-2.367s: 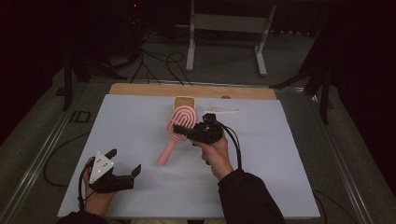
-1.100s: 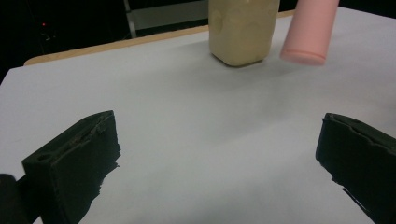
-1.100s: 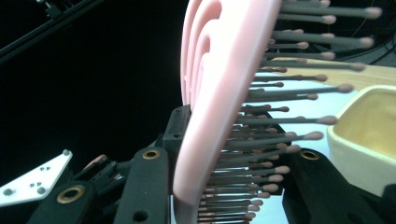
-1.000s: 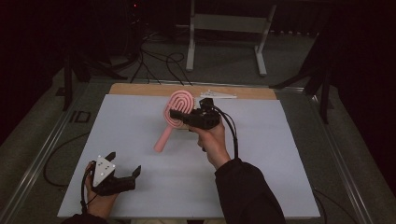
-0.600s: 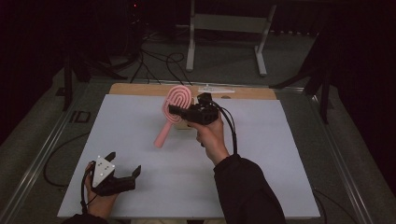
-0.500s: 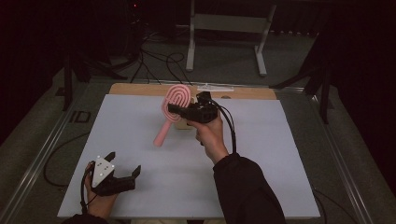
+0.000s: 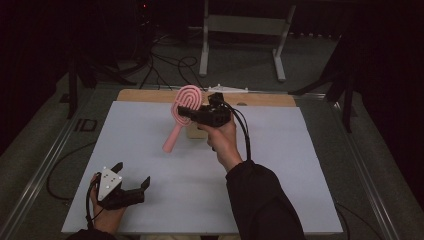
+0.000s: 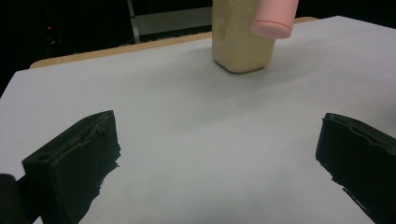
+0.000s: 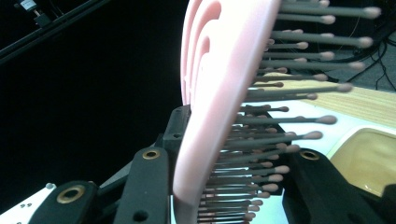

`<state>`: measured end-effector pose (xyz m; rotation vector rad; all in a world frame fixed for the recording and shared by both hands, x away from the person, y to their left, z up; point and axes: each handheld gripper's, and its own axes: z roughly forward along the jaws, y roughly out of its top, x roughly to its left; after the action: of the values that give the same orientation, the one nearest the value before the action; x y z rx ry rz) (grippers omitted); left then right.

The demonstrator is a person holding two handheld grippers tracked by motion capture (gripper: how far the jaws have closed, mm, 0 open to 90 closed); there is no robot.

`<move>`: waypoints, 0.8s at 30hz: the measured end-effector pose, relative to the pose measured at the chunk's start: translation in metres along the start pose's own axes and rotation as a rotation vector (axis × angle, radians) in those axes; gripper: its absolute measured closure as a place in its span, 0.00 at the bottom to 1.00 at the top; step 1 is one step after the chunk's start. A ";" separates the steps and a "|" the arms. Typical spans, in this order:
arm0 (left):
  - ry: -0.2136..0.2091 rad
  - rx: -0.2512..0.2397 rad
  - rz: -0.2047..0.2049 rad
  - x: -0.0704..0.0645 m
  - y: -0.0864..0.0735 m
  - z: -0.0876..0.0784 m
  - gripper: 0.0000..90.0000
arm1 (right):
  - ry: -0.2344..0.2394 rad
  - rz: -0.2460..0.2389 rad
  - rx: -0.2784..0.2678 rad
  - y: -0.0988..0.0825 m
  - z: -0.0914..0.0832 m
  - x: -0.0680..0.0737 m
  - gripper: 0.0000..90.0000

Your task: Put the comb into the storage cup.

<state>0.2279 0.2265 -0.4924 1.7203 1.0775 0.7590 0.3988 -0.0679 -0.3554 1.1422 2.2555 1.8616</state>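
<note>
The right gripper [image 7: 187, 112] is clenched on the pink hairbrush [image 7: 185, 107], lifted clear above the far table [image 7: 300, 150]; setting it down remains. The left gripper [image 7: 131, 180] rests released, near left.

The tabletop [image 7: 150, 150] is looked down on from above the person's side, facing forward, with the floor beyond taken in. The left gripper view is set low over the white surface, looking across it to a tan block [image 8: 240, 37]. The right gripper view is held very close to the pink brush [image 9: 219, 93]. The block and brush are shared by all three views.
</note>
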 end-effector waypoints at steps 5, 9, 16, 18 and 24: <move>0.001 -0.001 -0.001 0.000 0.000 0.000 0.00 | -0.010 0.004 0.000 0.002 0.001 -0.002 0.71; 0.002 -0.002 0.001 0.000 0.000 0.000 0.00 | -0.020 -0.003 0.001 0.004 0.001 -0.002 0.71; 0.000 -0.002 0.002 0.000 0.000 0.000 0.00 | -0.027 -0.009 -0.014 0.012 0.002 -0.003 0.71; 0.000 -0.002 0.003 0.000 0.000 0.000 0.00 | -0.032 -0.008 -0.019 0.013 0.002 -0.003 0.71; 0.000 -0.003 0.002 0.000 -0.001 0.000 0.00 | -0.042 -0.003 -0.033 0.018 0.004 -0.007 0.71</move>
<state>0.2273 0.2265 -0.4928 1.7197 1.0742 0.7614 0.4148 -0.0675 -0.3442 1.1608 2.1948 1.8483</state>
